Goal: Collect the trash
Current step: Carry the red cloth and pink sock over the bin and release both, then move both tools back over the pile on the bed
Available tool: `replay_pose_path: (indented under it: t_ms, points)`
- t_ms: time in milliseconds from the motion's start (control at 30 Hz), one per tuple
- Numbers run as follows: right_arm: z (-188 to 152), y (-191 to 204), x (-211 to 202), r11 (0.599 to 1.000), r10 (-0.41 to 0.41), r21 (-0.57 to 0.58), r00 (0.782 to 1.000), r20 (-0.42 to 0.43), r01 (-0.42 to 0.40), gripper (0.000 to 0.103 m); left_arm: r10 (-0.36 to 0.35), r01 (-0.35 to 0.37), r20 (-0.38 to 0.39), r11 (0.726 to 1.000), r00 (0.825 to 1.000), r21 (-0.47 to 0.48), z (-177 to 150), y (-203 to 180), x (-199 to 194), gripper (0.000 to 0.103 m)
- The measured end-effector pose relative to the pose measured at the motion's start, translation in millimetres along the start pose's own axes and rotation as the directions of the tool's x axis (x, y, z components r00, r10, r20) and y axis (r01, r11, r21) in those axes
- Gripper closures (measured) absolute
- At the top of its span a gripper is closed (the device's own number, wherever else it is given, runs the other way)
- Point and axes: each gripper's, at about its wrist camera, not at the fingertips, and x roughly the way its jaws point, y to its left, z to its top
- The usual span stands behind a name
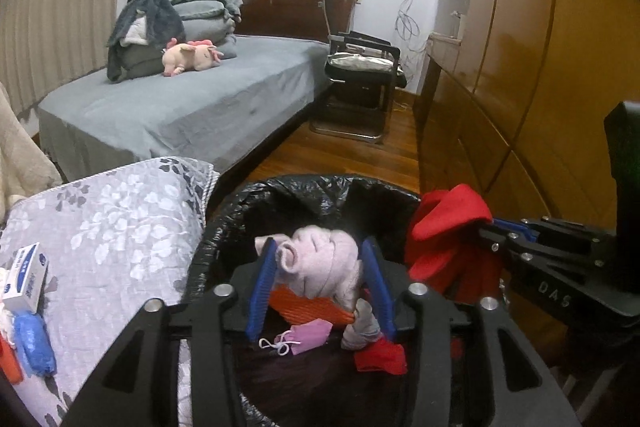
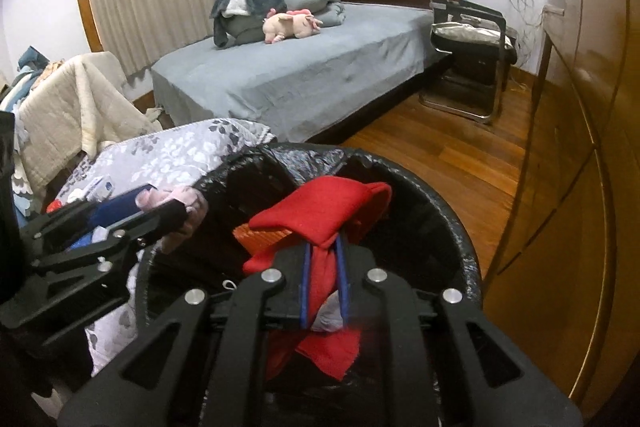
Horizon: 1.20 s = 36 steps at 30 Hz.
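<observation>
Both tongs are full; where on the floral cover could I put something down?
The floral cover is bare between the trash bin and the white box. Its near-left corner is crowded: that box and blue gloves.

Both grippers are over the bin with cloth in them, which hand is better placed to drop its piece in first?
Probably the left. The left gripper has the pink cloth between wide jaws, directly above the trash bin. The right gripper pinches the red cloth nearer the rim.
</observation>
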Motion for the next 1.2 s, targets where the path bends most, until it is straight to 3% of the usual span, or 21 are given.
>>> replay_pose_path:
  t_ms: [133, 200, 267, 467, 800, 1200]
  points:
    - [-5.3, -4.4, 1.8, 1.000, -0.012, 0.005, 1.000, -0.018, 0.012, 0.068, 0.000, 0.000, 0.002, 1.000, 1.000, -0.002, -0.8, 3.1, -2.8, 0.044]
    - [-8.6, -4.1, 1.5, 1.000, -0.025, 0.005, 0.999, -0.027, 0.025, 0.044, 0.008, -0.008, 0.003, 1.000, 1.000, -0.005, -1.2, 6.9, -5.8, 0.041]
    - [-10.5, -3.1, 0.9, 1.000, -0.029, 0.001, 0.999, -0.029, 0.029, 0.041, 0.025, -0.025, 0.007, 1.000, 1.000, -0.015, -1.8, 13.6, -10.7, 0.038]
    - [-11.1, 4.8, -9.1, 1.000, -0.020, 0.002, 1.000, -0.001, 0.020, 0.013, 0.083, -0.081, 0.037, 0.996, 0.996, -0.048, -4.9, 37.3, -36.3, 0.022]
    - [8.7, 54.4, -19.7, 0.998, 0.060, -0.030, 0.997, 0.056, -0.058, 0.008, 0.226, -0.215, 0.084, 0.969, 0.971, -0.125, -13.2, 89.3, -94.2, 0.007]
    - [29.2, 146.6, 0.7, 0.979, 0.163, -0.133, 0.985, 0.060, -0.154, 0.007, 0.432, -0.403, 0.072, 0.880, 0.899, -0.251, -45.6, 178.7, -153.9, 0.006]
